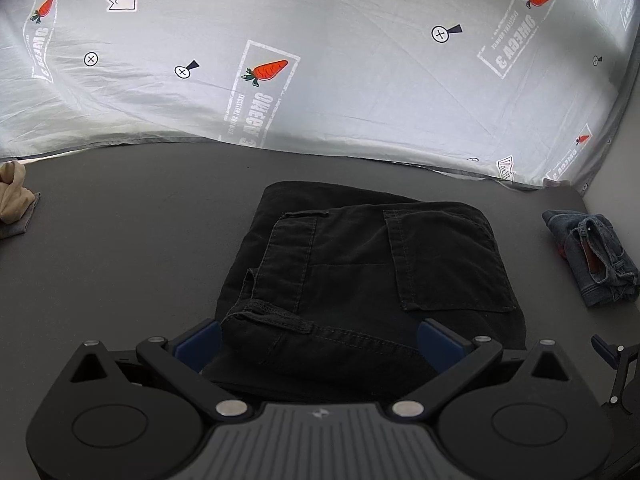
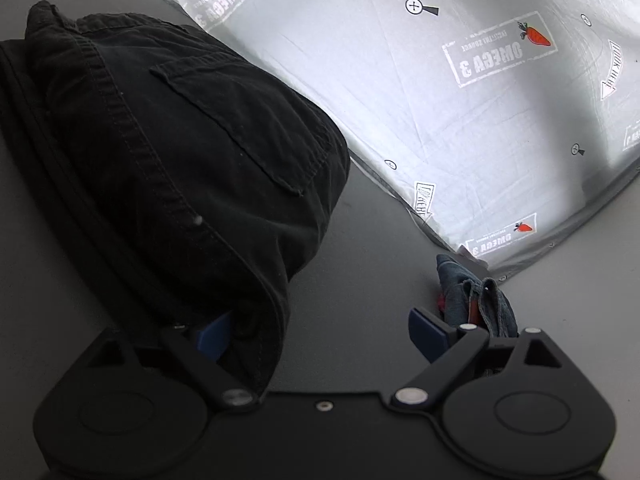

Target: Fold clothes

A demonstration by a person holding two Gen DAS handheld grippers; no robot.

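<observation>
Black trousers (image 1: 368,280) lie folded (both grippers spread wide) on grey table (image 1: 120,272).

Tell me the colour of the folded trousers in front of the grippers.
Black, the folded trousers; the left wrist view shows them best.

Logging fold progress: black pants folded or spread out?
Folded. The black pants lie as a compact stacked rectangle on the grey table, back pocket on top, layered edges visible at the near side.

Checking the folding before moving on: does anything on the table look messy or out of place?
The black trousers are folded neatly. The jeans by the table's right edge lie crumpled, not folded.
</observation>
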